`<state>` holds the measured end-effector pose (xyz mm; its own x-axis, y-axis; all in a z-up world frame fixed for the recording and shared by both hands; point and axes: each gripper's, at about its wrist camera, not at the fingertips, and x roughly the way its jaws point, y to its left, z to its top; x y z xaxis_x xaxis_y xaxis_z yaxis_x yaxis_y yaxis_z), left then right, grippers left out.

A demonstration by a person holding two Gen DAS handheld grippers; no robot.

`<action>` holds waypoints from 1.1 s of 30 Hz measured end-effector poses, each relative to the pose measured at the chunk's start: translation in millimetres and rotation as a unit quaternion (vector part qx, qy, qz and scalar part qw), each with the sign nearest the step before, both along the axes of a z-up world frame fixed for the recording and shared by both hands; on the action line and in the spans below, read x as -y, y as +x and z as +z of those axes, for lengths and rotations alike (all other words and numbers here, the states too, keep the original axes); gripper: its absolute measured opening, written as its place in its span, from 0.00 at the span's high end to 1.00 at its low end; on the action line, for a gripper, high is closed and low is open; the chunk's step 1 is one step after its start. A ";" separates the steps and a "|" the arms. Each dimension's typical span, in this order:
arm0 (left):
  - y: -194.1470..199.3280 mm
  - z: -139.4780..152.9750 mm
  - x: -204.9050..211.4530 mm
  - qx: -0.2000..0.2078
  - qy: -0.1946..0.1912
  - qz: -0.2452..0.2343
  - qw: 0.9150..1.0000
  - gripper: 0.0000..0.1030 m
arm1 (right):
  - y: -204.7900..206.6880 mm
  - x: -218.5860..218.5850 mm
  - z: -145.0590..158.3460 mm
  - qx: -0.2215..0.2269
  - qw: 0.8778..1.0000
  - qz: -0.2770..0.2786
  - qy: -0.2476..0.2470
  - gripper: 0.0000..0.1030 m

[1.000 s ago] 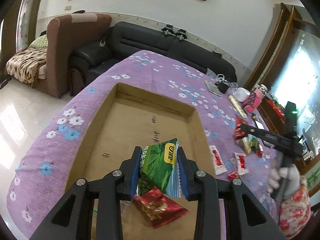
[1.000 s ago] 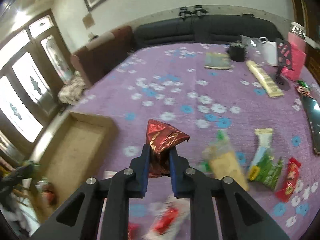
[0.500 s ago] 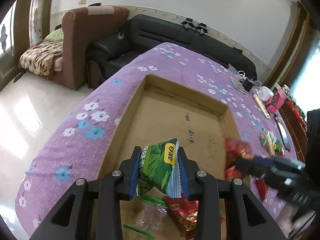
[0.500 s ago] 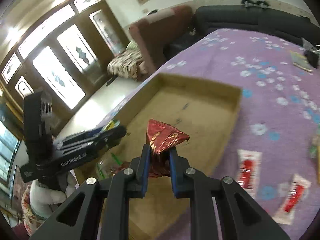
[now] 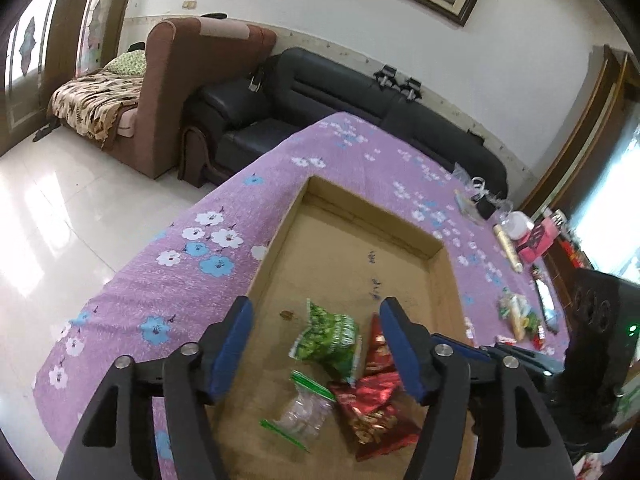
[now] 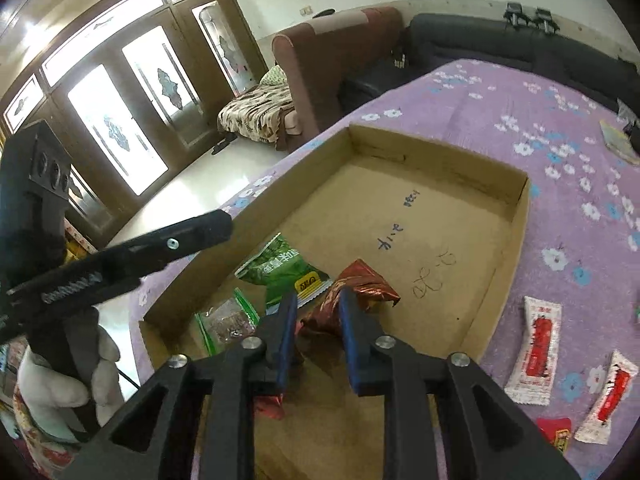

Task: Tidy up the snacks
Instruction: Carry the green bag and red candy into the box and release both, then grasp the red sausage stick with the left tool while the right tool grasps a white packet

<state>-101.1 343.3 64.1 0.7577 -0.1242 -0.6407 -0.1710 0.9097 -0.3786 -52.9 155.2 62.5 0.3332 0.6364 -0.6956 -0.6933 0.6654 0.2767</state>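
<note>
A shallow cardboard box (image 5: 436,258) lies on the purple flowered tablecloth; it also shows in the right wrist view (image 6: 520,216). In it lie a green snack bag (image 5: 326,338) (image 6: 282,268), a clear zip bag (image 5: 302,414) (image 6: 228,322) and red foil packets (image 5: 374,404). My left gripper (image 5: 316,344) is open above the green bag, holding nothing. My right gripper (image 6: 318,332) has its jaws parted around a red foil packet (image 6: 356,292) that rests on the box floor.
Two white-and-red sachets (image 6: 534,344) and a small red packet (image 6: 554,436) lie on the cloth right of the box. More snacks (image 5: 520,320) sit further right. A black sofa (image 5: 360,100) and a brown armchair (image 5: 192,76) stand behind the table.
My left gripper has opened and the green bag has dropped into the box. My right gripper has come down into the box and its jaws have parted around the red packet.
</note>
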 end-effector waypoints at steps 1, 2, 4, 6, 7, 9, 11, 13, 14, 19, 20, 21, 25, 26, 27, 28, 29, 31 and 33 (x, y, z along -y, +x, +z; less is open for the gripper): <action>-3.3 3.5 2.4 0.005 -0.001 -0.001 1.000 0.31 | -3.3 3.3 2.9 0.006 1.000 -0.003 0.001 0.71; -6.2 6.8 5.4 0.011 -0.002 -0.005 1.000 0.31 | -5.9 8.1 6.3 0.012 1.000 -0.007 0.005 0.70; -11.2 13.8 14.2 0.020 -0.001 -0.012 1.000 0.30 | -8.4 18.7 12.4 0.021 1.000 -0.016 0.013 0.68; -15.3 20.1 23.8 0.028 -0.004 -0.022 0.999 0.30 | -9.9 32.3 18.3 0.030 0.999 -0.030 0.021 0.62; -17.7 24.2 30.4 0.032 -0.004 -0.031 0.999 0.30 | -9.9 43.5 21.9 0.036 0.998 -0.040 0.025 0.57; -19.3 29.4 43.1 0.035 0.000 -0.045 0.998 0.30 | -8.7 71.0 28.9 0.050 0.996 -0.069 0.031 0.49; -20.4 34.3 61.7 0.038 0.004 -0.071 0.997 0.30 | -7.5 97.5 34.2 0.061 0.993 -0.097 0.034 0.40; -20.6 37.2 81.3 0.040 0.012 -0.096 0.994 0.30 | -2.3 135.0 37.7 0.071 0.988 -0.136 0.038 0.37; -20.1 37.9 91.5 0.040 0.018 -0.109 0.993 0.30 | 2.5 152.1 38.3 0.070 0.985 -0.153 0.038 0.37; -13.6 33.4 143.9 0.030 0.038 -0.170 0.984 0.30 | 28.3 247.7 29.4 0.047 0.967 -0.248 0.040 0.37; -11.5 31.5 152.4 0.025 0.039 -0.180 0.983 0.30 | 31.0 261.5 27.7 0.045 0.963 -0.261 0.040 0.37; -9.0 29.5 162.3 0.021 0.039 -0.190 0.981 0.30 | 33.8 275.7 25.7 0.044 0.960 -0.275 0.039 0.37; -1.4 18.6 206.6 0.005 0.043 -0.235 0.971 0.30 | 41.1 309.1 12.9 0.026 0.954 -0.297 0.029 0.37; 0.0 15.3 215.3 0.000 0.044 -0.243 0.969 0.30 | 40.8 309.2 9.2 0.018 0.955 -0.294 0.028 0.37; 2.0 10.0 225.8 -0.007 0.044 -0.252 0.967 0.30 | 43.8 306.1 4.2 0.005 0.958 -0.285 0.027 0.37; 1.8 6.0 233.6 -0.012 0.044 -0.257 0.965 0.30 | 46.2 300.0 0.6 -0.003 0.961 -0.276 0.025 0.37; 2.2 1.9 240.2 -0.017 0.045 -0.262 0.964 0.30 | 47.8 292.6 -2.8 -0.011 0.963 -0.267 0.020 0.37; 0.9 -5.1 250.6 -0.025 0.050 -0.269 0.961 0.30 | 48.4 267.8 -8.9 -0.022 0.969 -0.246 0.008 0.37; 1.0 -9.0 255.8 -0.031 0.054 -0.274 0.960 0.30 | 51.1 243.7 -15.0 -0.028 0.975 -0.222 -0.007 0.37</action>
<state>-100.1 87.5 55.1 0.5582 -0.4234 -0.7135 0.3248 0.9029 -0.2817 -1.8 -88.5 47.5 0.5348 0.4284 -0.7283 -0.3200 0.9004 0.2947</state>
